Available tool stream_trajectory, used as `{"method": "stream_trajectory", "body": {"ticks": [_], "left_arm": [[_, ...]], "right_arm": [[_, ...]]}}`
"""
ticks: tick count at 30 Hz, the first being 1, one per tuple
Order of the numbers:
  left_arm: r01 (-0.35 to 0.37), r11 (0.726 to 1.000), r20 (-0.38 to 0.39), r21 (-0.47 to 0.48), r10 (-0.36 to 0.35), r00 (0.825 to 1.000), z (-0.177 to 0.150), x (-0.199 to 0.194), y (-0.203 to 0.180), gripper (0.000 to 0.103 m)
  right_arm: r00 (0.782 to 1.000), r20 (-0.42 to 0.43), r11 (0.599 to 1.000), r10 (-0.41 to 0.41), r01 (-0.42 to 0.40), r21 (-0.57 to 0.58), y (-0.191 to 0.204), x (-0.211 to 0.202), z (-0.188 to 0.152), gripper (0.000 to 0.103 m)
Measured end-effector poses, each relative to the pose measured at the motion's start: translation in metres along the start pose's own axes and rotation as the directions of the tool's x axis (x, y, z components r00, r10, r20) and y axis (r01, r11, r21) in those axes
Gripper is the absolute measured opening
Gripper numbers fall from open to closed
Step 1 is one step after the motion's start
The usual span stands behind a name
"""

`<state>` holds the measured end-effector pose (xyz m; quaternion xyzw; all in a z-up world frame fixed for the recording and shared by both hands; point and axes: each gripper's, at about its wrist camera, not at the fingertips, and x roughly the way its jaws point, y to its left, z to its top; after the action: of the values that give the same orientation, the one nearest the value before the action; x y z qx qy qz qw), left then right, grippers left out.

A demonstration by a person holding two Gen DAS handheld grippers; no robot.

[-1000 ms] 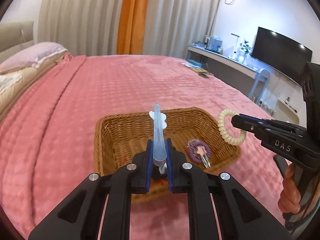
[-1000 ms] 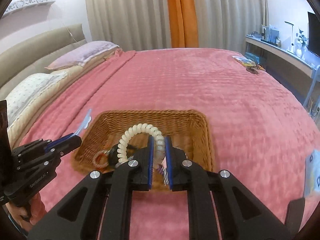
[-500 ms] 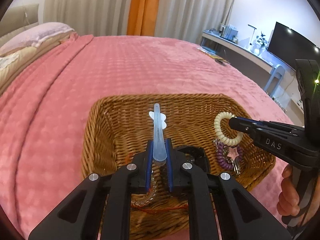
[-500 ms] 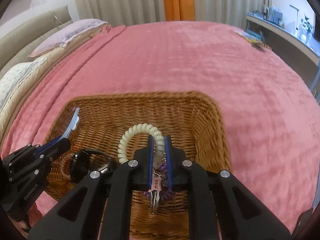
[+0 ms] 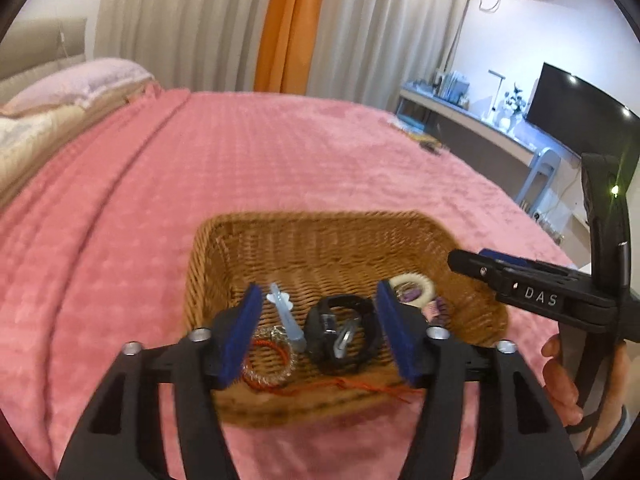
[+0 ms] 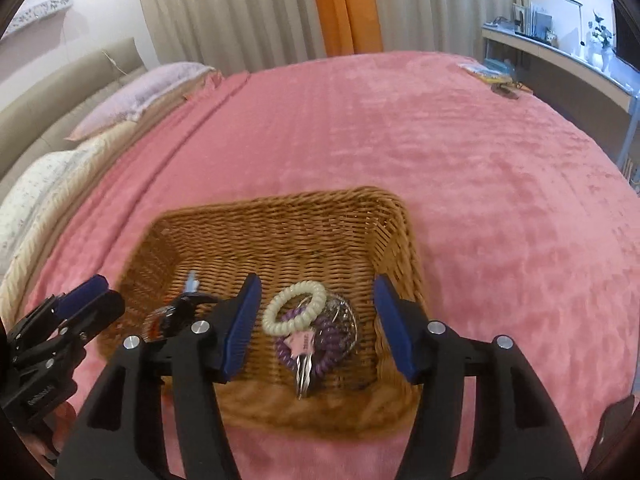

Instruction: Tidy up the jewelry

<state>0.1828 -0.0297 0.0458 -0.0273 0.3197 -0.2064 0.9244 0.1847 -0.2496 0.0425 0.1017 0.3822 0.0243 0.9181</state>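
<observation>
Both grippers stand open over the basket (image 5: 224, 248) on the pink bed (image 5: 240, 160), their jaws having just been opening. The left gripper (image 5: 318, 332) has nothing pressed between its pads; the blue clip (image 5: 286, 316) lies just ahead of them on the basket floor, beside a black band (image 5: 344, 334) and a clear bracelet (image 5: 272, 356). The right gripper (image 6: 316, 324) is likewise empty, with the cream coil (image 6: 294, 306) resting below its jaws on a purple coil (image 6: 320, 344). We judge both drops made; to finish well, we should lift each gripper straight up with the jaws held wide, so no pad snags a coil or the red cord (image 5: 360, 386), and keep clear of the rim.
</observation>
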Motion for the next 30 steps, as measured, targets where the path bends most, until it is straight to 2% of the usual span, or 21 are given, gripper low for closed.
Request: {"method": "stream_trajectory", "body": {"ticks": [2,4,8,14,18,21,22,24,30], "left_arm": [[-0.016,1.000,0.051,0.003,0.016,0.999,0.001,-0.024,-0.009,0.071],[-0.021,1.000,0.097,0.007,0.020,0.995,0.001,-0.048,-0.017,0.076],[-0.068,0.998,0.204,0.008,0.065,0.977,-0.005,-0.100,-0.037,0.085],[-0.134,0.991,0.294,0.005,0.126,0.947,-0.033,-0.150,-0.061,0.088],[-0.185,0.983,0.331,0.011,0.171,0.928,-0.059,-0.159,-0.072,0.088],[-0.245,0.970,0.372,0.003,0.226,0.900,-0.081,-0.157,-0.075,0.088],[-0.284,0.959,0.393,-0.006,0.263,0.881,-0.090,-0.154,-0.075,0.088],[-0.306,0.952,0.410,-0.010,0.283,0.867,-0.102,-0.149,-0.074,0.088],[-0.308,0.951,0.405,-0.011,0.286,0.868,-0.118,-0.130,-0.069,0.088]], "right_arm": [[0.999,0.038,1.000,-0.003,0.004,-0.017,0.003,-0.023,-0.004,0.056],[0.996,0.090,0.999,-0.006,0.009,-0.038,0.007,-0.051,-0.010,0.062],[0.981,0.194,0.998,0.003,0.009,-0.061,0.010,-0.109,-0.028,0.070],[0.959,0.283,0.994,0.006,0.024,-0.105,0.016,-0.155,-0.066,0.074],[0.940,0.340,0.989,-0.020,0.070,-0.134,0.022,-0.163,-0.099,0.074],[0.934,0.356,0.990,-0.018,0.067,-0.127,0.020,-0.156,-0.119,0.074],[0.931,0.365,0.990,-0.021,0.070,-0.122,0.019,-0.153,-0.126,0.074],[0.925,0.379,0.990,-0.025,0.076,-0.119,0.018,-0.148,-0.136,0.074],[0.907,0.419,0.988,-0.034,0.093,-0.122,0.018,-0.141,-0.151,0.074]]}}
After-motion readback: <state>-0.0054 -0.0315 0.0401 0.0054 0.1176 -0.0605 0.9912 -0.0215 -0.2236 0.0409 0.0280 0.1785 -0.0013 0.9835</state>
